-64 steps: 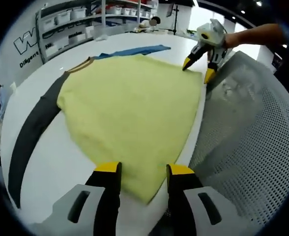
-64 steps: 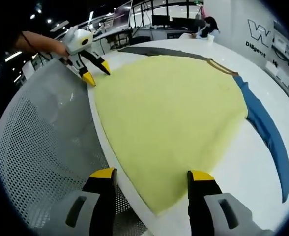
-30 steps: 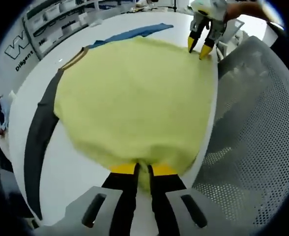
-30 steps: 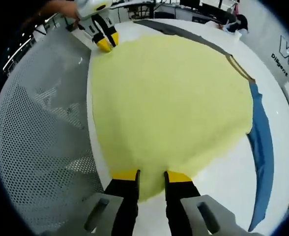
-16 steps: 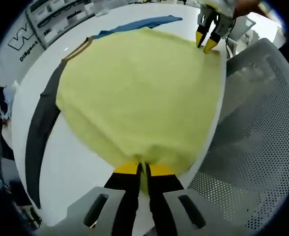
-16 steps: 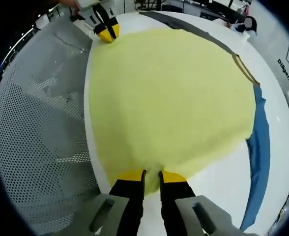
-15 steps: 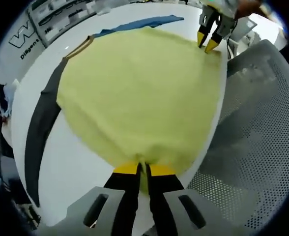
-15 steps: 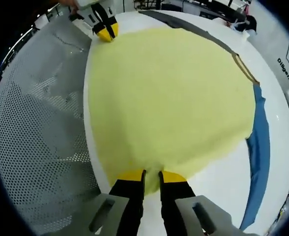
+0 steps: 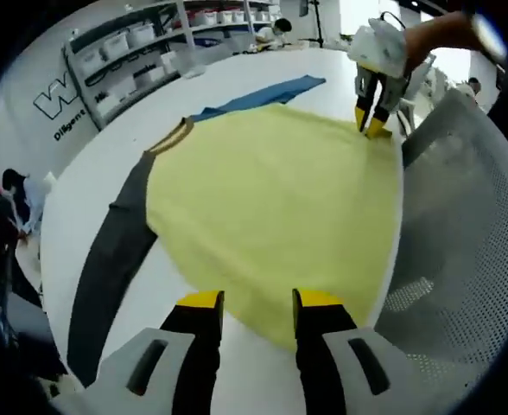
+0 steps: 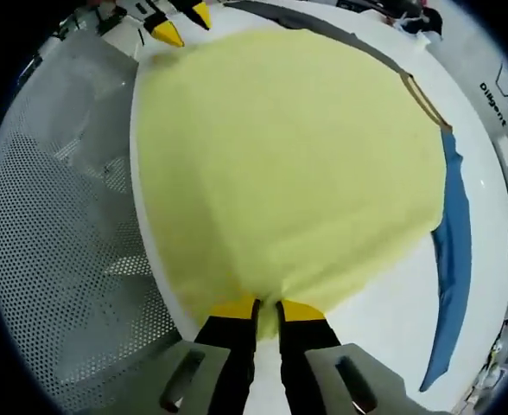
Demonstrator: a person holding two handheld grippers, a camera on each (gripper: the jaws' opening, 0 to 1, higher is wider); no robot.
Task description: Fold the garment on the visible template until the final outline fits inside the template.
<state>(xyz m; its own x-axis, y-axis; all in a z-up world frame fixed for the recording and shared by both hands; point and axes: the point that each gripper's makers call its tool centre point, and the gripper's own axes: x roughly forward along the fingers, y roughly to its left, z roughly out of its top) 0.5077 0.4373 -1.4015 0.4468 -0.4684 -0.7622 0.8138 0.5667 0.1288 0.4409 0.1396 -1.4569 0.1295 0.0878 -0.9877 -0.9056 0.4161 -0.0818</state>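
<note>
Pale yellow knit garment [image 9: 271,207] with one grey sleeve, one blue sleeve spread flat on white desk [image 9: 90,186], centre frame in my left gripper view. Left gripper [image 9: 256,303] jaws apart over near hem. Right gripper [image 10: 257,309] jaws clamped on hem, bottom centre of right gripper view. Perforated grey chair [image 10: 55,259] at desk edge.

The garment [image 9: 271,207] lies on the table [image 9: 107,173], beside a chair [image 9: 461,242].

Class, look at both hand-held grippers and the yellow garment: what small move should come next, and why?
Probably close the left hand-held gripper on the garment hem again: its jaws stand open over that corner, while the right hand-held gripper is clamped on its own.
</note>
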